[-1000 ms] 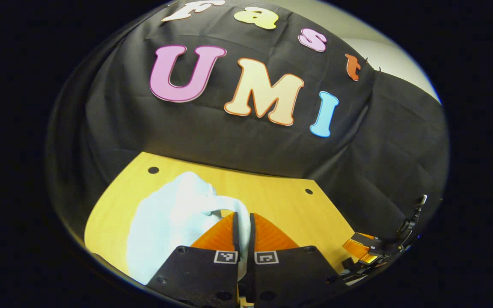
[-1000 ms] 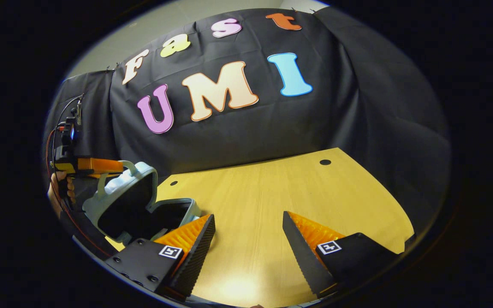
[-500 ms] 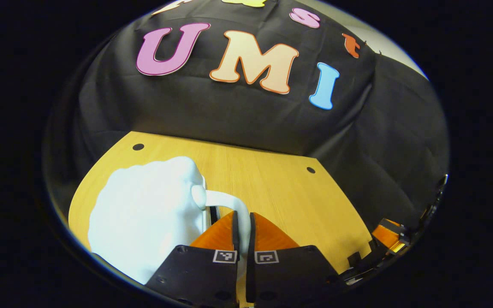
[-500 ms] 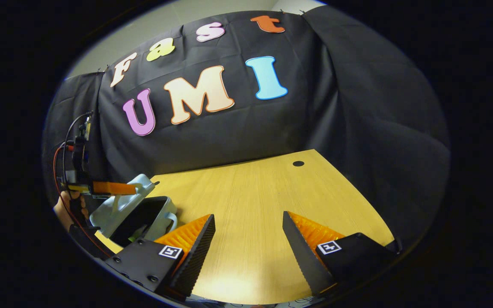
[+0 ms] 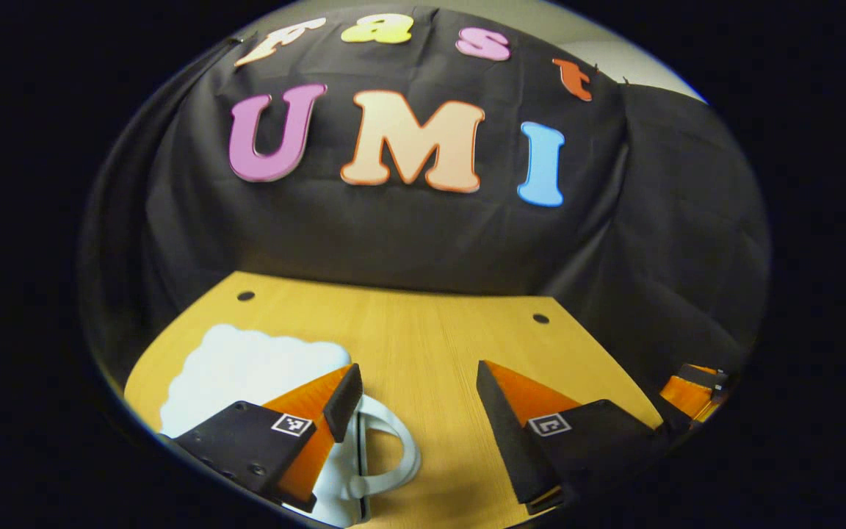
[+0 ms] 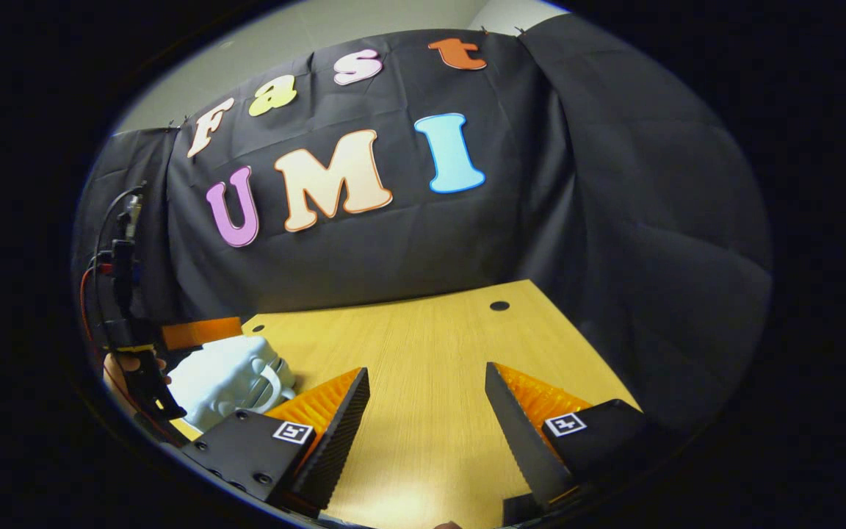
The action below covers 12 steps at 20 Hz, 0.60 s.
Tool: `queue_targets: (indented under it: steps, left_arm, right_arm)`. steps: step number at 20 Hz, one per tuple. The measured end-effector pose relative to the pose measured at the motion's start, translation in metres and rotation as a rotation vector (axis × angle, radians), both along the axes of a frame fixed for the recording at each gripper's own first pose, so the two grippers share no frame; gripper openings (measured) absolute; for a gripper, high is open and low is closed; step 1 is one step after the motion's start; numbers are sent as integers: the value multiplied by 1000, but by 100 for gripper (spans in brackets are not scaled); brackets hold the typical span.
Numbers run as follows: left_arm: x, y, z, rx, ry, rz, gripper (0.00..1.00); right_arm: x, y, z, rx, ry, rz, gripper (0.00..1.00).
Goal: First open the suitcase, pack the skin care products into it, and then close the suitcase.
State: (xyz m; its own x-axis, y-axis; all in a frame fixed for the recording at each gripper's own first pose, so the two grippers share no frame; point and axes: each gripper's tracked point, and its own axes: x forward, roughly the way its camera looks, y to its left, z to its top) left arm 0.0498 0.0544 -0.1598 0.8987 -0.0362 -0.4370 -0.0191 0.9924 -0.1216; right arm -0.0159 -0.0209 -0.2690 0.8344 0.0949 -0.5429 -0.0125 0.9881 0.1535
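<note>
Since a second ago, the left gripper point(image 5: 416, 393) has let go of the suitcase handle point(image 5: 392, 459) and its fingers have spread wide apart, and the suitcase point(image 5: 247, 367) lid has come down so the case now lies shut and flat on the wooden table point(image 5: 423, 338).

In the left gripper view, the left gripper holds nothing. One of its fingers sits above the suitcase's near edge, just beside the looped handle; whether it touches the case cannot be told. The pale, scallop-edged suitcase lies at the left part of the table, its handle pointing toward the camera. Well to the right of the suitcase, at the table's edge, part of the right gripper point(image 5: 691, 389) shows.

In the right gripper view, the right gripper point(image 6: 427, 389) is also spread wide and empty, hovering over bare table point(image 6: 430, 330) to the right of the suitcase point(image 6: 221, 378). Just beyond the suitcase, the left gripper point(image 6: 199, 332) shows with a hand point(image 6: 129, 366) holding its grip. Black cloth point(image 6: 408, 242) hangs behind the table.
</note>
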Motion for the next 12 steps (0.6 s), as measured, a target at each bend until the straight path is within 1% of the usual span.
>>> queue_targets:
  steps: [1, 2, 3, 4, 5, 6, 7, 9, 10, 12]
  left_arm:
    - [3, 7, 24, 22, -78, 32, 92]
    - [-1, 12, 45, 44, -138, 67, 90]
    - [-4, 23, 74, 62, -234, 123, 93]
    - [-8, 30, 101, 65, -311, 171, 98]
    - [-10, 35, 125, 74, -372, 193, 97]
    - [-12, 35, 136, 88, -400, 185, 93]
    - [-7, 30, 143, 105, -407, 150, 94]
    - [-3, 34, 133, 151, -350, 100, 94]
    - [-2, 38, 129, 155, -330, 89, 94]
    - [-3, 40, 121, 133, -304, 79, 94]
  right_arm:
    - [12, 2, 20, -3, -59, -12, 98]
    - [24, 4, 42, -28, -136, -23, 98]
    - [40, -2, 64, -88, -206, -37, 98]
    - [54, -8, 86, -154, -265, -50, 98]
    - [62, -4, 106, -185, -308, -56, 98]
    - [66, 7, 123, -179, -336, -60, 98]
    - [66, 18, 135, -148, -355, -66, 98]
    - [68, 32, 154, -97, -388, -86, 98]
    - [67, 35, 162, -87, -407, -98, 98]
    - [62, 45, 179, -85, -455, -96, 97]
